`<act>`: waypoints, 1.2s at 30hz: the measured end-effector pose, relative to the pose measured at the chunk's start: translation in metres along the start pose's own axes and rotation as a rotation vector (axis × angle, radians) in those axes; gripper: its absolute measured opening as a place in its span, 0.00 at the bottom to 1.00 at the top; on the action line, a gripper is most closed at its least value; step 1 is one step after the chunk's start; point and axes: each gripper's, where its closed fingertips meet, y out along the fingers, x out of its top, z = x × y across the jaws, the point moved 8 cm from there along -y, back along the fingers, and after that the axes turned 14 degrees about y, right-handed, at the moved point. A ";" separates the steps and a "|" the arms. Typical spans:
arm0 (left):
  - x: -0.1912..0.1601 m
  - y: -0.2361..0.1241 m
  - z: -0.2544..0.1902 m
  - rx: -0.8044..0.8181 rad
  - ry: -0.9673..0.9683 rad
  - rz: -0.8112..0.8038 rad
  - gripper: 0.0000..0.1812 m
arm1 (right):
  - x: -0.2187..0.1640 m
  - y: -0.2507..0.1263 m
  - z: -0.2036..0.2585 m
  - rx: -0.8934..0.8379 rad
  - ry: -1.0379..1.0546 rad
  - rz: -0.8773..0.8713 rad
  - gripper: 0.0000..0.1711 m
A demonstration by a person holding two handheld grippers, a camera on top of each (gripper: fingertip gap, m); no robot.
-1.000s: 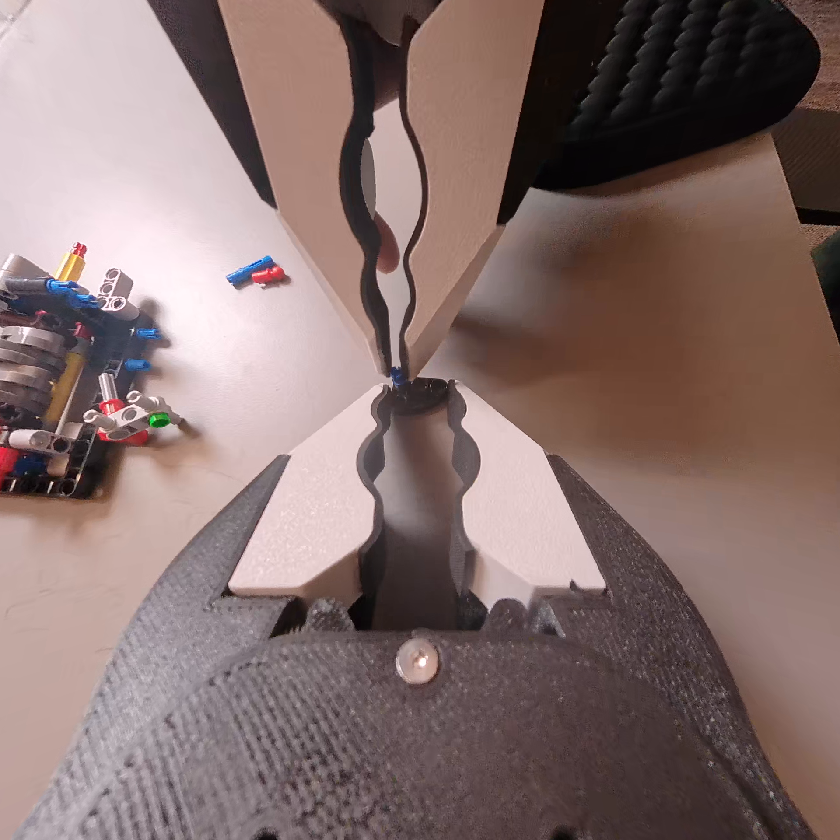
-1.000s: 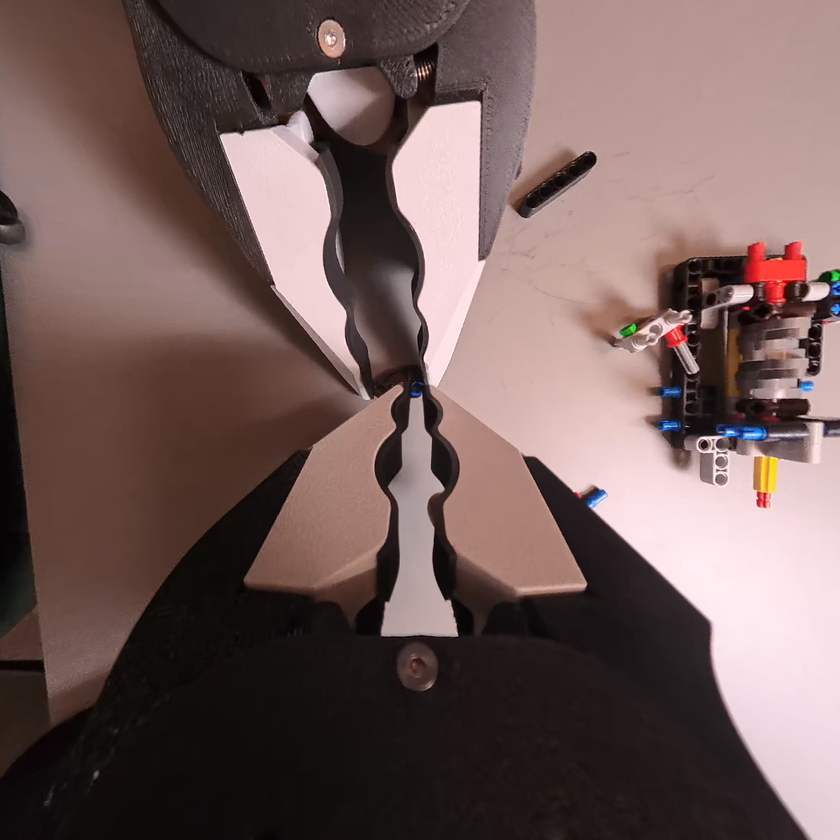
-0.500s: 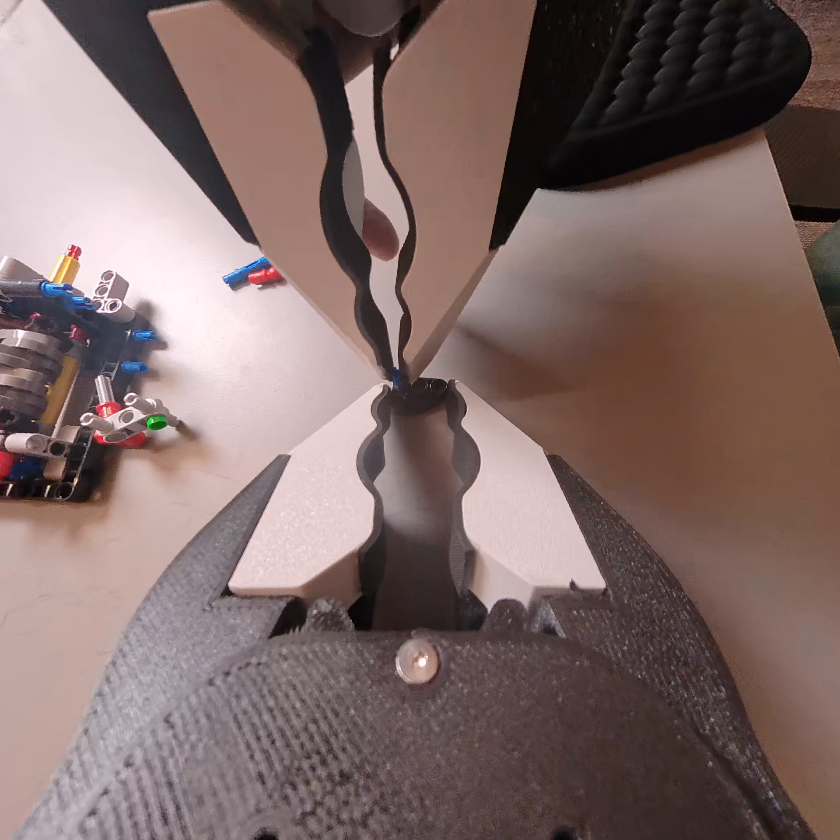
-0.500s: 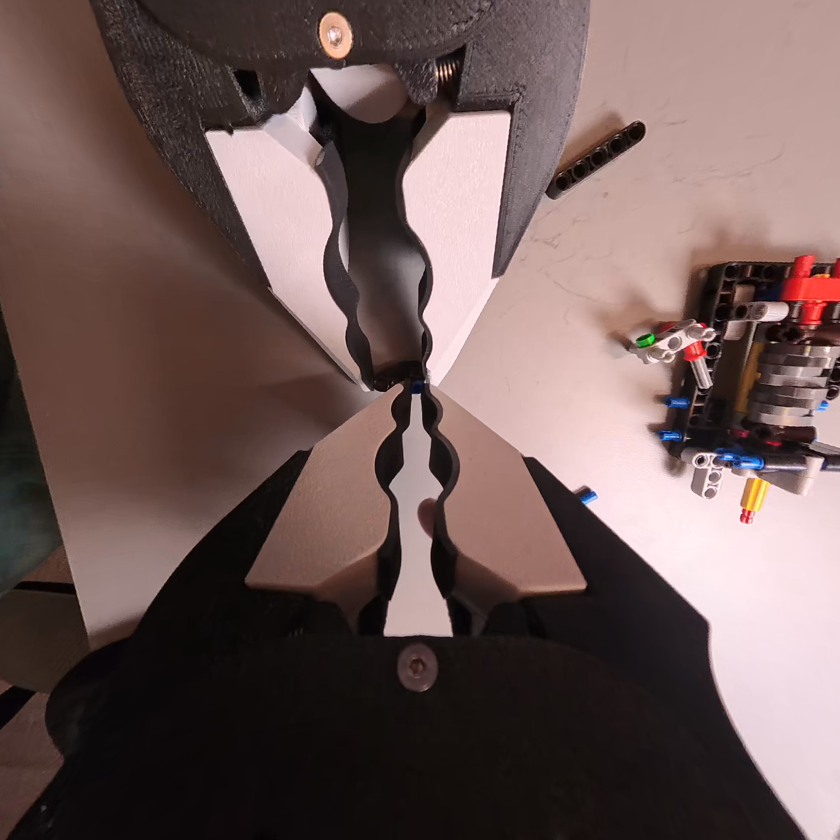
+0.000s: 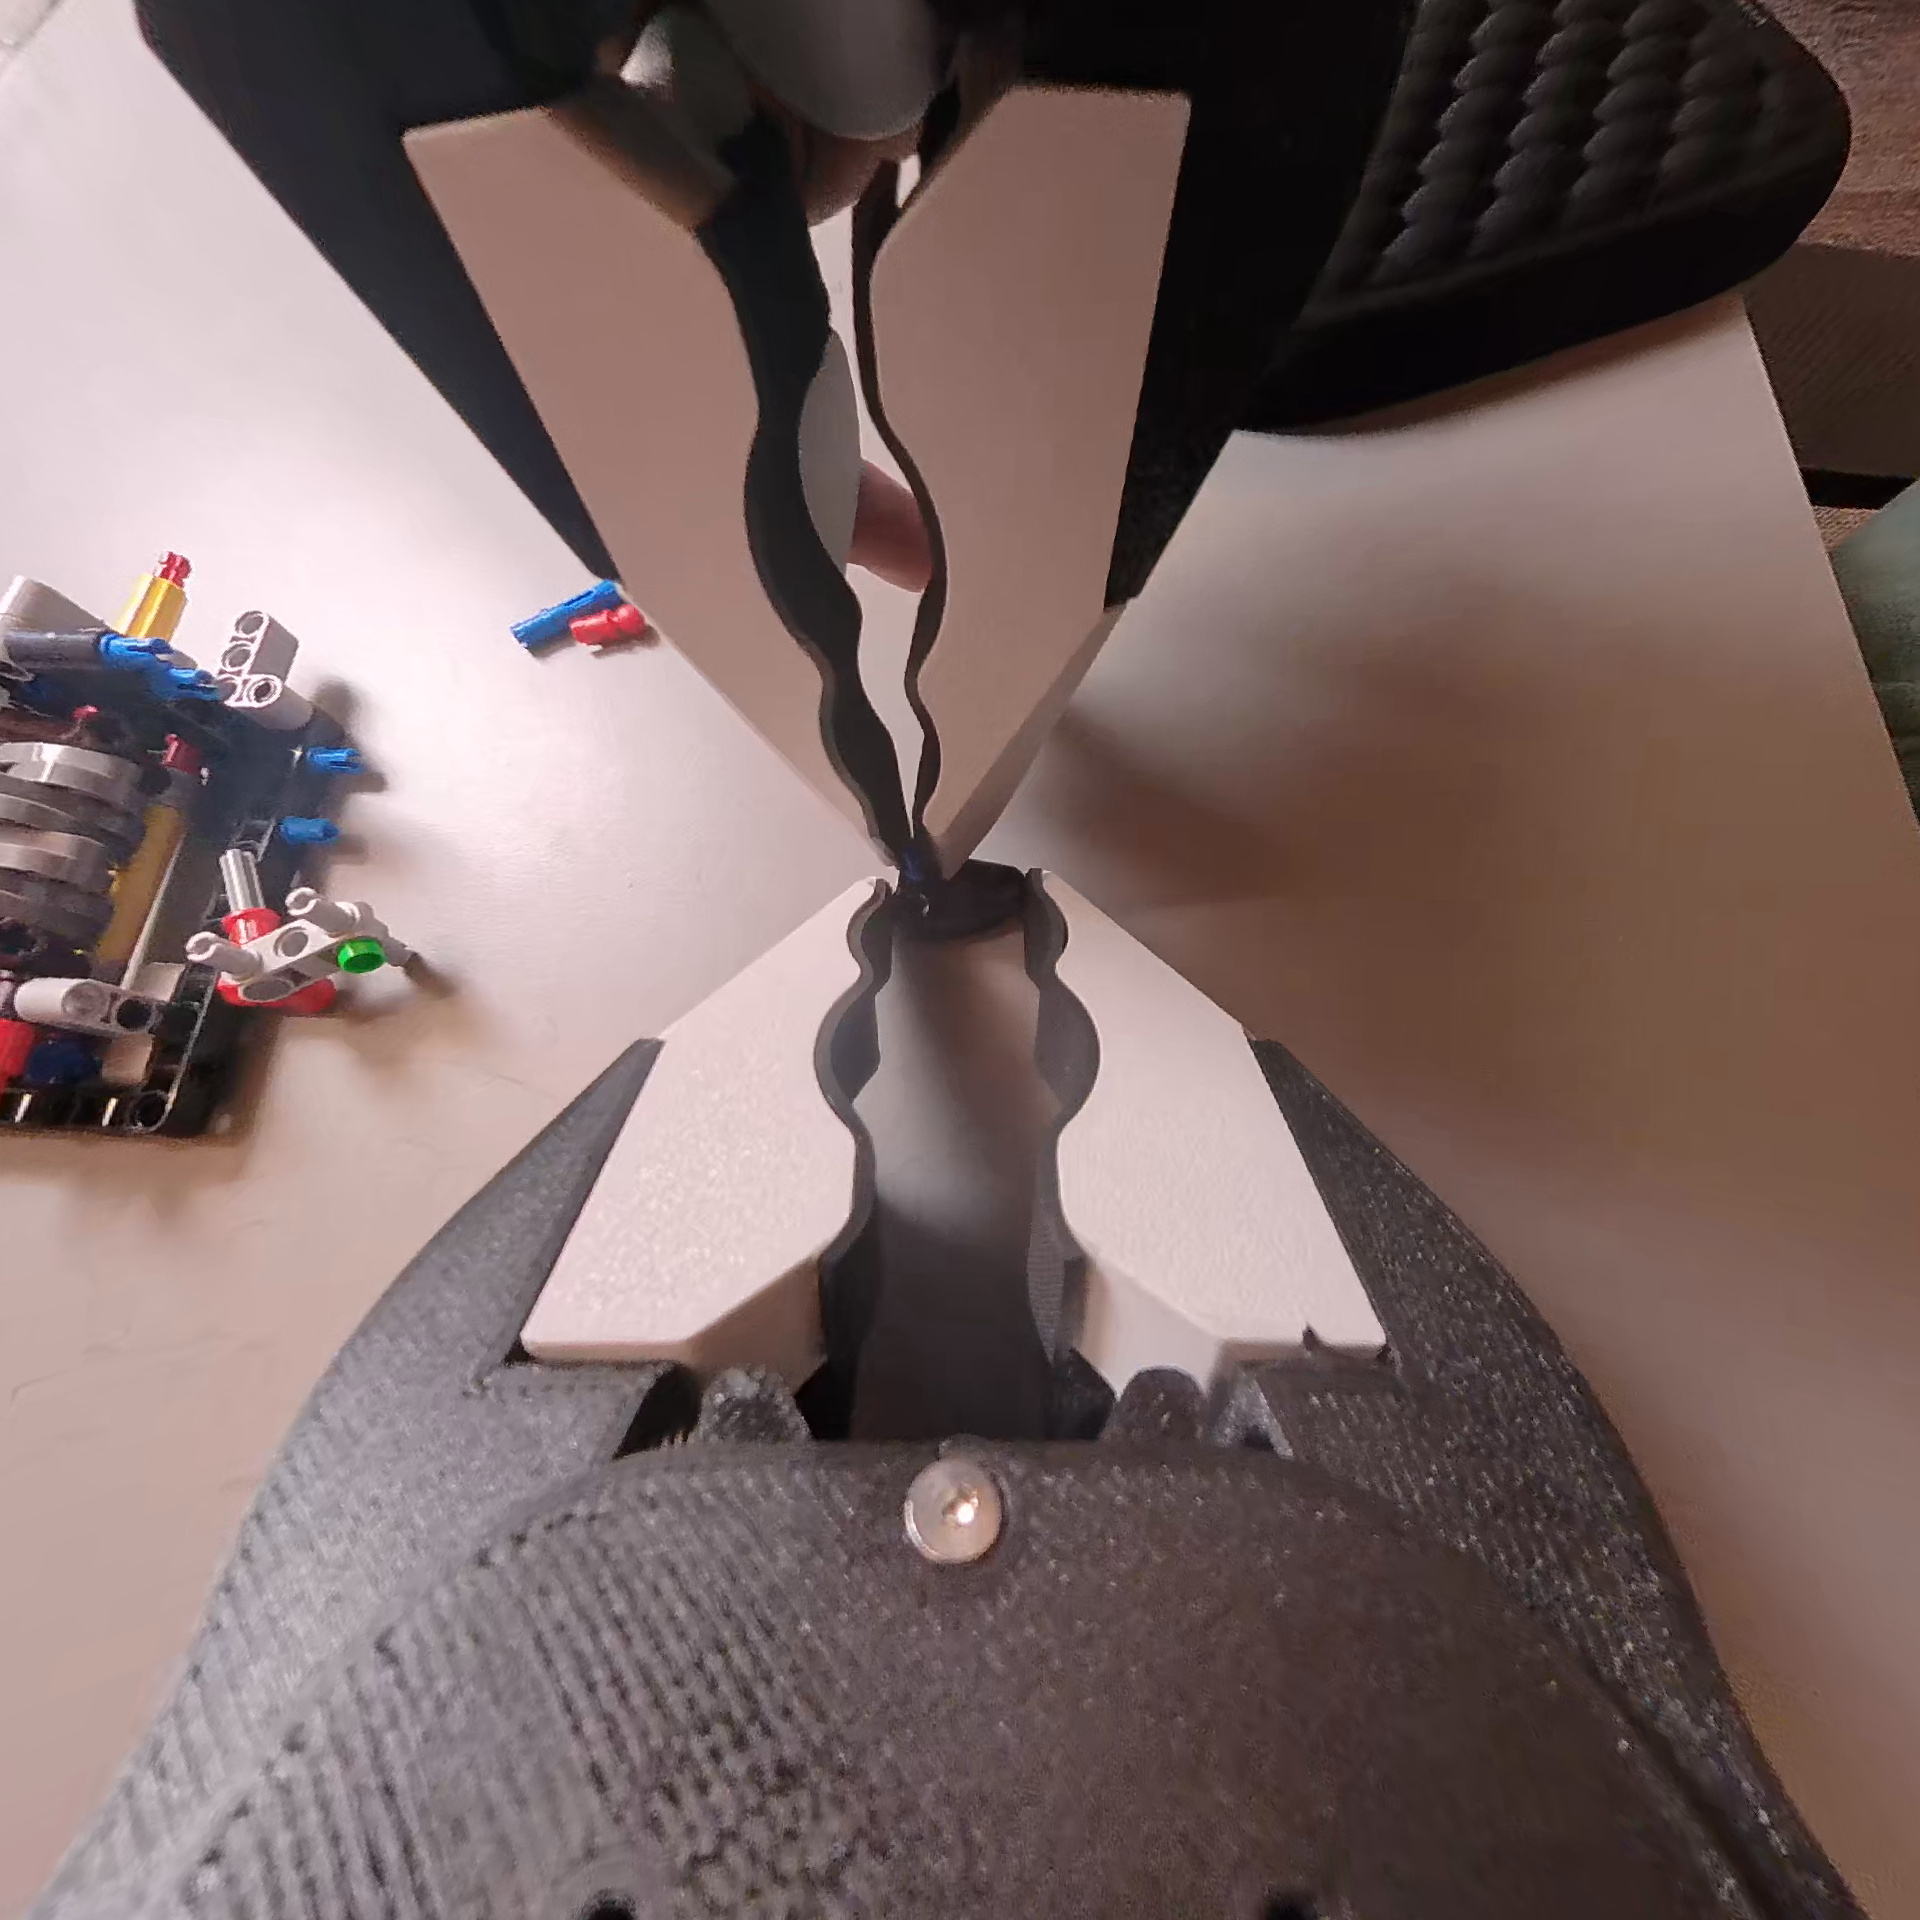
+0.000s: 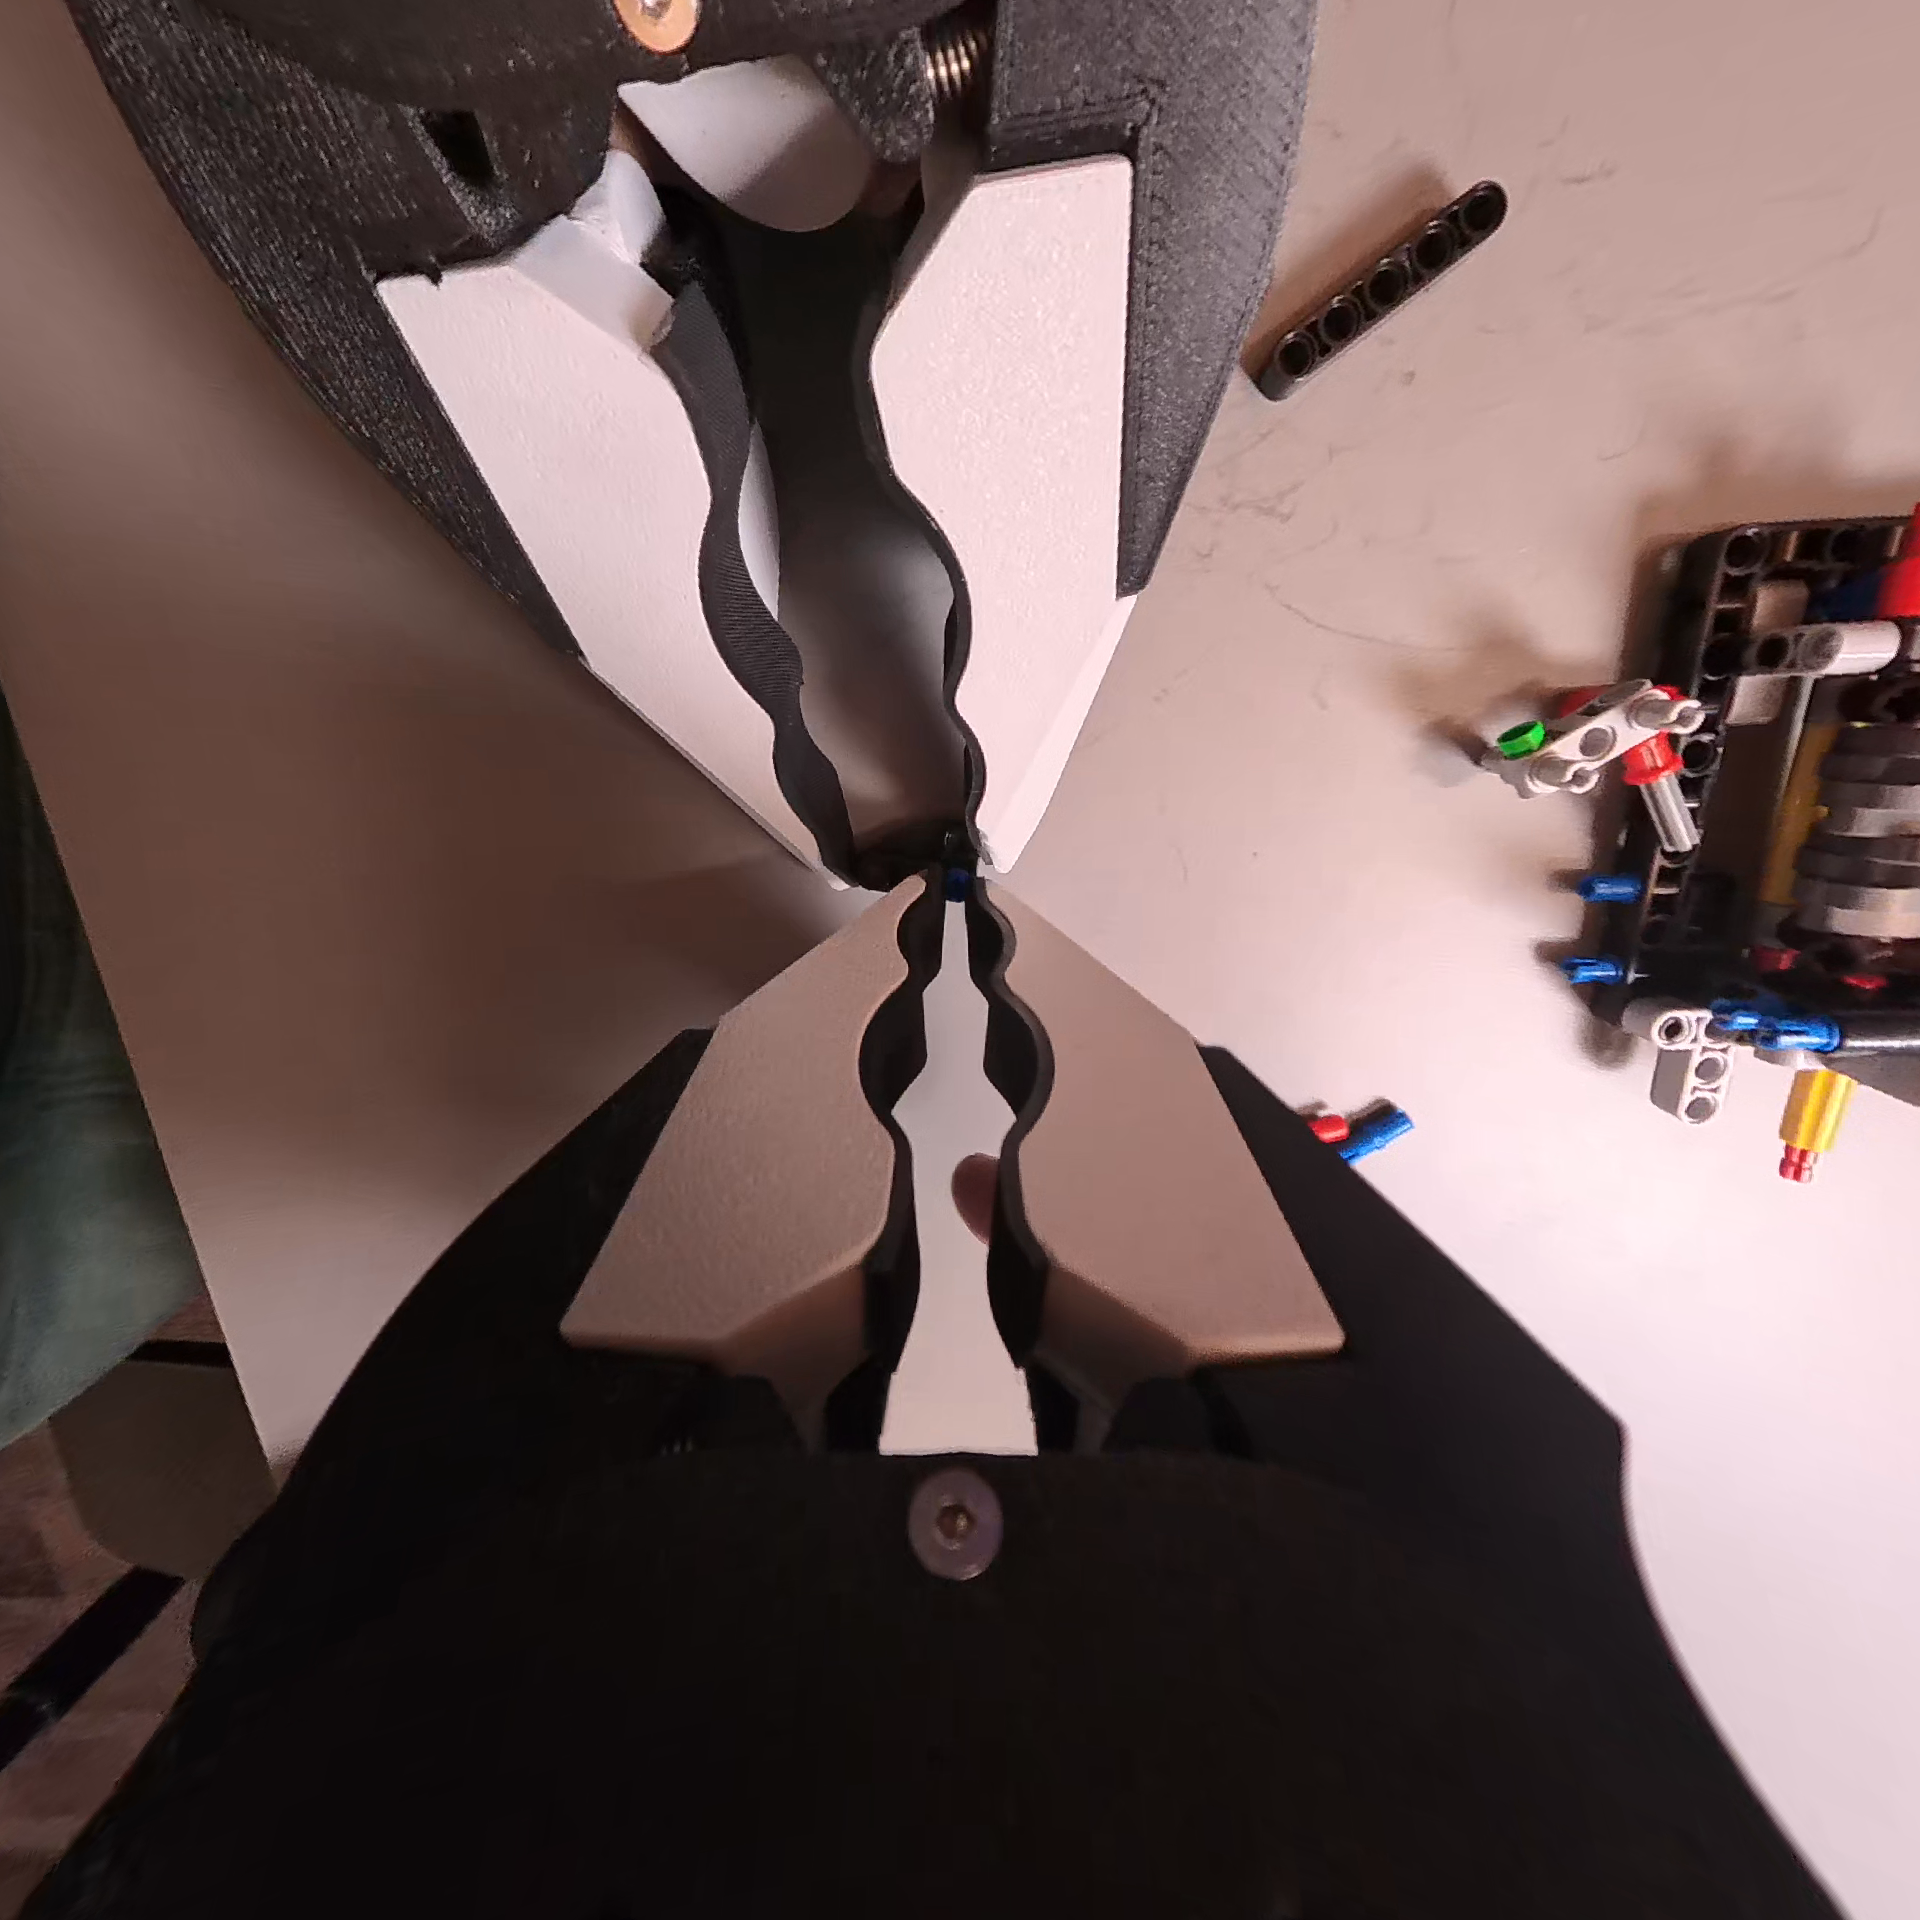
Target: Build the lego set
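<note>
My left gripper (image 5: pixel 956 896) is shut on a small black round part (image 5: pixel 977 902), held above the table. My right gripper (image 6: pixel 951 891) is shut on a small blue pin (image 6: pixel 954 883). The two grippers meet tip to tip, and the pin's end touches the black part (image 6: pixel 894 860). In the left wrist view the right gripper (image 5: pixel 914 868) comes down from the top with the pin (image 5: pixel 914 860). The part-built lego model (image 5: pixel 114 883) with grey discs in a black frame lies on the table at the left; it also shows in the right wrist view (image 6: pixel 1818 810).
A loose blue pin and a red pin (image 5: pixel 582 625) lie on the table; they also show in the right wrist view (image 6: pixel 1361 1127). A black holed beam (image 6: pixel 1382 291) lies farther off. A black mesh chair (image 5: pixel 1558 187) stands beyond the table edge (image 5: pixel 1787 436). Left and right tips are no more than a few centimetres apart.
The right gripper has tilted and come closer to the left wrist camera. The pin and black part stay pressed together at the tips. Both grippers stay shut.
</note>
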 end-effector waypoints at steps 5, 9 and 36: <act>0.000 0.000 0.000 -0.001 -0.003 0.000 0.13 | -0.006 -0.001 0.000 -0.005 0.039 -0.073 0.05; -0.001 -0.001 0.001 0.001 -0.019 0.000 0.13 | -0.020 -0.018 0.000 0.021 0.117 -0.250 0.14; -0.014 -0.029 0.016 0.064 -0.047 -0.033 0.24 | -0.065 -0.009 -0.031 -0.116 0.188 -0.308 0.08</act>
